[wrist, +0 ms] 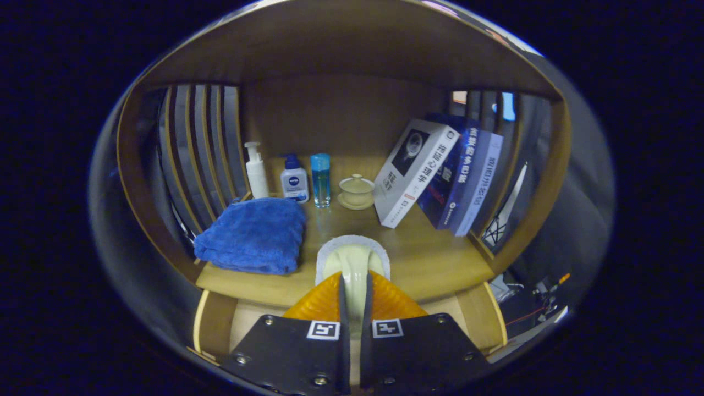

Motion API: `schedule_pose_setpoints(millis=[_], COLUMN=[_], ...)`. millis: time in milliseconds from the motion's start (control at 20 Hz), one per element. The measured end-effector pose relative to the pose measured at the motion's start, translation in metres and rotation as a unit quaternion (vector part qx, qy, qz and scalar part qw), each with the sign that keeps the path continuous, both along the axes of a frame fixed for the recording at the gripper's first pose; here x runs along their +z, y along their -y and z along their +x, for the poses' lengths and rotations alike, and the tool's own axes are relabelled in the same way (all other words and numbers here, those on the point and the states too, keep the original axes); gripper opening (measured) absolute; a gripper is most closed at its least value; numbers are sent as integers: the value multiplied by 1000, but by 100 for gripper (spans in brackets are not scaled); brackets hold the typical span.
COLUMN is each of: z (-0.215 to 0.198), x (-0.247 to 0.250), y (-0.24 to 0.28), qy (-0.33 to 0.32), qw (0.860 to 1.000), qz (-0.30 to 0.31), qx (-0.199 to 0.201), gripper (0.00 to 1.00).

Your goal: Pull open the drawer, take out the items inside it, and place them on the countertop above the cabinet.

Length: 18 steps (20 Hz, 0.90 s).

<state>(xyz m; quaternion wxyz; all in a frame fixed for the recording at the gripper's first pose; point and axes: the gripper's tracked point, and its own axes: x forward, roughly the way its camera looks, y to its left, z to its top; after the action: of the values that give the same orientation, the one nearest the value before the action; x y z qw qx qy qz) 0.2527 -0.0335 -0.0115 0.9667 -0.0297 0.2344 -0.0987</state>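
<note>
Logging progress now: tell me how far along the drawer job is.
Done: the drawer looks open below the countertop, and an item is out. In hand: the gripper has its fingers shut on a pale brush-like item, held at the countertop's front edge near the blue towel. Left: release it; whether more remains in the drawer is hidden.

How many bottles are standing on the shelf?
3. A white pump bottle stands behind the blue towel, a second white bottle is beside it, and a blue bottle stands next to the lidded cup. The towel might hide more.
</note>
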Motion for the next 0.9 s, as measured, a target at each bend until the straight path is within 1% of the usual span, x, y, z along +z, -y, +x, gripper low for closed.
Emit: schedule_pose_setpoints(millis=[100,200,300,450,750,850,900], z=[23,48,66,78,95,100,99], x=[-13,-19,-14,-17,-25,-32,-44], y=[2,-1,4,8,12,16,12], qy=[-16,-11,10,12,20,17,0], qw=[1000,1000,999,1000,1000,1000,1000], qz=[-16,-11,-11,2,-2,-3,1], qx=[13,25,28,29,23,16,19], gripper=[8,8,8,8,8,10,18])
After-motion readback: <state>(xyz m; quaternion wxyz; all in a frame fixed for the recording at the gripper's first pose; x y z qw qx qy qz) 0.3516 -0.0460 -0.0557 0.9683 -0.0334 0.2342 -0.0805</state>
